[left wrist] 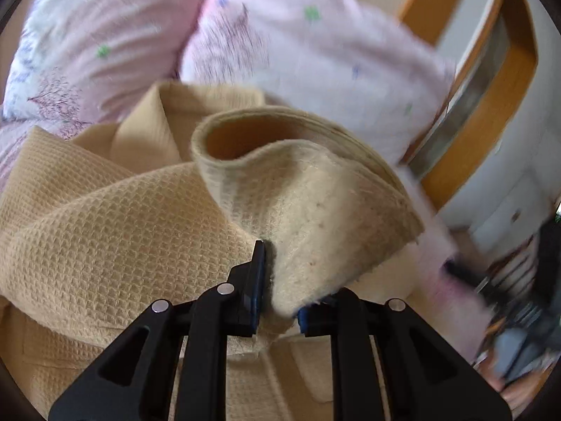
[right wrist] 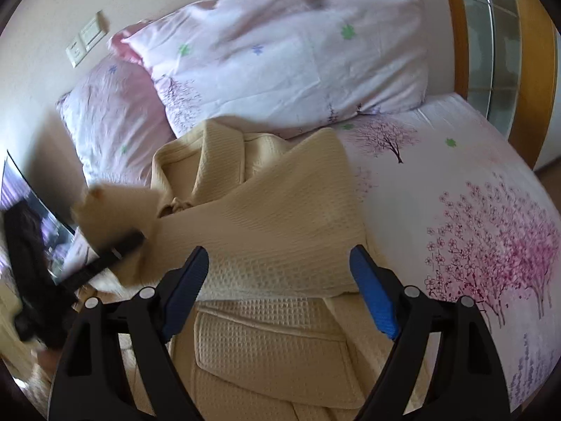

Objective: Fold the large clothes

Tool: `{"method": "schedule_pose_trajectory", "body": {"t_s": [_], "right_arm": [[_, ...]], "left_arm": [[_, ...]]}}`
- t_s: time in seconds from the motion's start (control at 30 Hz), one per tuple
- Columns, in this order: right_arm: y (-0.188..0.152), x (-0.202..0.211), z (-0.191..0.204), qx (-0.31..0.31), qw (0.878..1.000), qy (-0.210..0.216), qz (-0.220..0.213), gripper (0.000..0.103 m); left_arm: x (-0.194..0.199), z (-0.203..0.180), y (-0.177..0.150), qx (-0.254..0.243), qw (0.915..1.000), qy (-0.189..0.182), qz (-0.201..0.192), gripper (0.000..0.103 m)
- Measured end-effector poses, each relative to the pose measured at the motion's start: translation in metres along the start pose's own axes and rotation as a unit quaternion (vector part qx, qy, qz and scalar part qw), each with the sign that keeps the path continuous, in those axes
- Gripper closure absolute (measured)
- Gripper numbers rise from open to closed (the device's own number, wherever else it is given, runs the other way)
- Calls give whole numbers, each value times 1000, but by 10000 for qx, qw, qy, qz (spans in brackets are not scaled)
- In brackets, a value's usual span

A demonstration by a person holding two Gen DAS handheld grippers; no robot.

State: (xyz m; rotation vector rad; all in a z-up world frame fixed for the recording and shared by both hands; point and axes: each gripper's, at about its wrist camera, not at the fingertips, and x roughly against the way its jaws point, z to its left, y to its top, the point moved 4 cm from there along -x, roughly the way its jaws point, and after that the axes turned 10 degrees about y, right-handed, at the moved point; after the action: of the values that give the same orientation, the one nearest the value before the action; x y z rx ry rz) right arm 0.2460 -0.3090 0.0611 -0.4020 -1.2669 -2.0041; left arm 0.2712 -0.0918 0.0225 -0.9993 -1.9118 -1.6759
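A beige waffle-weave robe (right wrist: 259,217) lies on the bed, collar toward the pillows, one sleeve folded across its front. In the left wrist view my left gripper (left wrist: 280,282) is shut on the other sleeve's cuff (left wrist: 308,189), which stands up as an open tube above the robe (left wrist: 105,231). In the right wrist view the same gripper is a blurred dark shape (right wrist: 117,247) at the left, carrying the cuff (right wrist: 112,207). My right gripper (right wrist: 278,251) hovers open over the robe's middle, with nothing between its blue pads (right wrist: 371,291).
Two pink floral pillows (right wrist: 287,52) lie beyond the collar. The flowered sheet (right wrist: 473,210) runs to the right. A wooden bed frame (right wrist: 459,28) stands at the far right, and wall switches (right wrist: 86,40) at the upper left. A dark screen (right wrist: 31,189) leans at the left.
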Motion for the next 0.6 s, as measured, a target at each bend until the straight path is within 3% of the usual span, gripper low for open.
{"method": "schedule_pose_trajectory", "body": {"t_s": [0.03, 0.17, 0.2, 0.23, 0.33, 0.43, 0.5, 0.6], "right_arm": [[1, -1, -1, -74, 9999, 70, 17, 20], [6, -3, 0, -424, 9975, 548, 101, 20], [6, -3, 3, -494, 9963, 696, 131, 20], [7, -5, 5, -590, 9939, 916, 190, 20], [3, -13, 16, -783, 9850, 1459, 485, 20], [-4, -32, 30, -801, 9781, 1697, 901, 20], [-9, -43, 36, -795, 9773, 1645, 1072, 20], [-13, -55, 44, -894, 9714, 1807, 1258, 20]], "left_arm": [[-1, -2, -5, -207, 9997, 61, 71, 81], [14, -23, -22, -1037, 9946, -29, -2, 28], [21, -24, -26, -1175, 9930, -129, -55, 16], [30, -24, -28, -1286, 9913, -259, -104, 12], [63, -11, -33, -1249, 9897, -657, -224, 11], [92, 35, -41, -762, 9942, -664, -376, 11], [106, 79, -47, -327, 9980, -278, -459, 12], [122, 137, -61, 6, 9972, 637, -399, 12]]}}
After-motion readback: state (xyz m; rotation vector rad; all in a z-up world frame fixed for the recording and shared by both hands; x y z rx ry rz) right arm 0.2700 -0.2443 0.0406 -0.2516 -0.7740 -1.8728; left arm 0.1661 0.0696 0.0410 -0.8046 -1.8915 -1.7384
